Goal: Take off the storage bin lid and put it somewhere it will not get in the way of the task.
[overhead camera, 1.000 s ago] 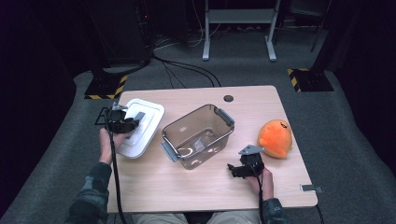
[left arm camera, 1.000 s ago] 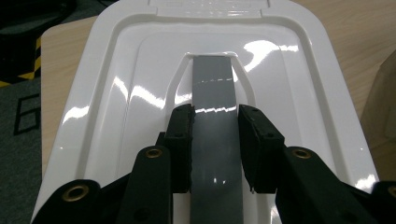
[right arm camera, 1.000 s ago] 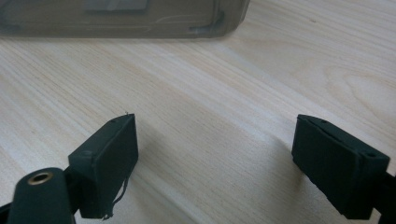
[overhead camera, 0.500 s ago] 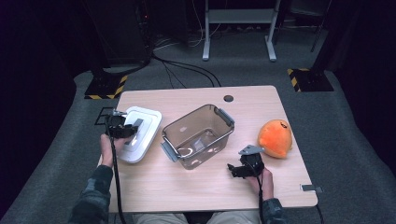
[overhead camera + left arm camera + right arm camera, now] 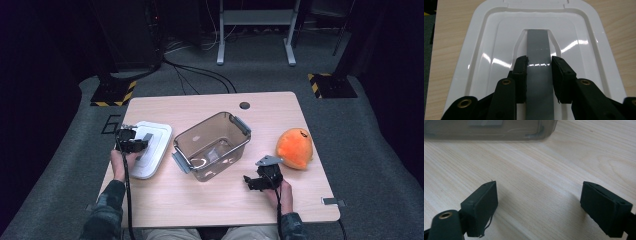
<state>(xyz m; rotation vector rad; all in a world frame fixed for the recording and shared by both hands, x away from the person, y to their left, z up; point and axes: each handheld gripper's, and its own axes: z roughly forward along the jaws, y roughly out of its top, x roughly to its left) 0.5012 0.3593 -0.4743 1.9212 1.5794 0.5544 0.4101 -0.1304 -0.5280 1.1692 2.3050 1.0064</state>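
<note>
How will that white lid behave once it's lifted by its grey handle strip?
The white lid looks like thin, glossy moulded plastic: probably light and fairly stiff. The left gripper clamps only the narrow grey handle, so the lid may swing or tilt. The shiny surface suggests slipperiness.

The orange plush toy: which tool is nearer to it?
Right. The right tool rests just beside the orange plush toy; the left tool grips the white lid's handle beyond the container.

Glossy white plastic lid (image 5: pixel 486 50) on matt wood-grain table (image 5: pixel 536 182).
</note>
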